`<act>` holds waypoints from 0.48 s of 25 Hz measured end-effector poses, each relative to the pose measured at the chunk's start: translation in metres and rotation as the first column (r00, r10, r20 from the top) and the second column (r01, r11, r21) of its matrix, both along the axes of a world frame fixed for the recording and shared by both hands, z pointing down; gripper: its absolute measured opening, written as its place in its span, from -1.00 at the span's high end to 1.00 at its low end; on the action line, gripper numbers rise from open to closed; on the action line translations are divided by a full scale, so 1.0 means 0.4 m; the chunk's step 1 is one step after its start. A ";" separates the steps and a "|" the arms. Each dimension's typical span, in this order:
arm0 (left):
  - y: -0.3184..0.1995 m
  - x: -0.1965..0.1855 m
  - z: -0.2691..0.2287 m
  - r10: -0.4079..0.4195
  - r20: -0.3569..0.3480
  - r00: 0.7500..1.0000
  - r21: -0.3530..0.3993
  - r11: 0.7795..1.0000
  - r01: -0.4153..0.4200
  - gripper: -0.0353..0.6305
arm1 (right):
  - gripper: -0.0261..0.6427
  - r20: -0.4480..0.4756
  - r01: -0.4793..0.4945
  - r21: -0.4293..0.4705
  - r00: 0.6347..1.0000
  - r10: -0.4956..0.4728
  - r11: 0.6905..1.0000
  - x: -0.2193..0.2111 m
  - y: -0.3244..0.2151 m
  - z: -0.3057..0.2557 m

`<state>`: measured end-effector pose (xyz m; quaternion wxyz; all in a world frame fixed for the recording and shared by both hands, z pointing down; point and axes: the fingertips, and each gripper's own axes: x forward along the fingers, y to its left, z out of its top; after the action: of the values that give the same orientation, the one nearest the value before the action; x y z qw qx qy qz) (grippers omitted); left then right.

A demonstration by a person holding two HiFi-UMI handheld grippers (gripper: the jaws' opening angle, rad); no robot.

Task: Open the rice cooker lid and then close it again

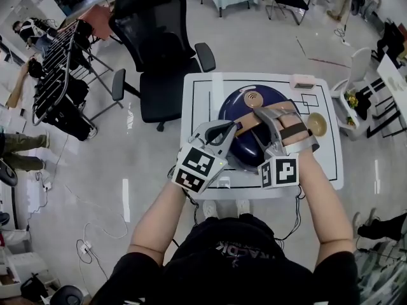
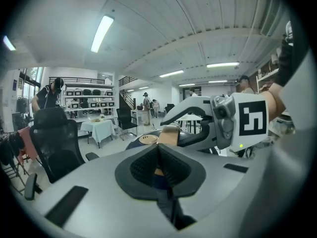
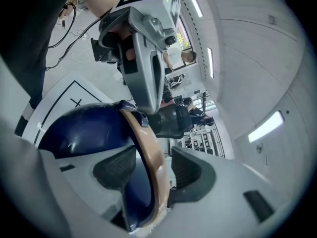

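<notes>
A dark blue rice cooker (image 1: 243, 152) with its lid down stands on the white table (image 1: 198, 107). Its tan handle (image 1: 245, 126) arches over the lid. My left gripper (image 1: 233, 128) reaches in from the left with its tips at the handle's left end. In the left gripper view its pads (image 2: 166, 157) meet, and the handle (image 2: 169, 133) rises just beyond them. My right gripper (image 1: 271, 114) comes from the right. In its own view the handle (image 3: 148, 152) runs between the spread jaws of the right gripper (image 3: 151, 170), with a gap to the right pad (image 3: 187, 168).
A black office chair (image 1: 162, 49) stands behind the table. A pink box (image 1: 303, 81) lies at the table's far edge and a round tan dish (image 1: 317, 124) at its right. A metal rack (image 1: 57, 68) is far left, a white stool (image 1: 356, 100) on the right.
</notes>
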<state>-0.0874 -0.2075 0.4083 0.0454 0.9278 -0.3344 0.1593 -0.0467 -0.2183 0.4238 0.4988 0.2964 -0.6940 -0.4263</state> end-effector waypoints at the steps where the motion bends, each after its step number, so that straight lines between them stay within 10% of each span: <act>1: 0.001 0.003 0.003 0.012 0.013 1.000 -0.001 1.000 -0.012 0.88 | 0.25 -0.011 0.006 -0.006 1.000 -0.006 1.000 -0.006 0.000 0.006; 12: 0.001 0.012 0.012 0.090 0.131 0.987 -0.038 0.996 -0.086 0.89 | 0.37 -0.062 0.010 -0.019 0.998 -0.011 1.000 -0.022 -0.004 0.023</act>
<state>-0.0827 -0.2072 0.4130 0.0310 0.9281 -0.2927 0.2281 -0.0556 -0.2198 0.4328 0.5203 0.2748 -0.6837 -0.4316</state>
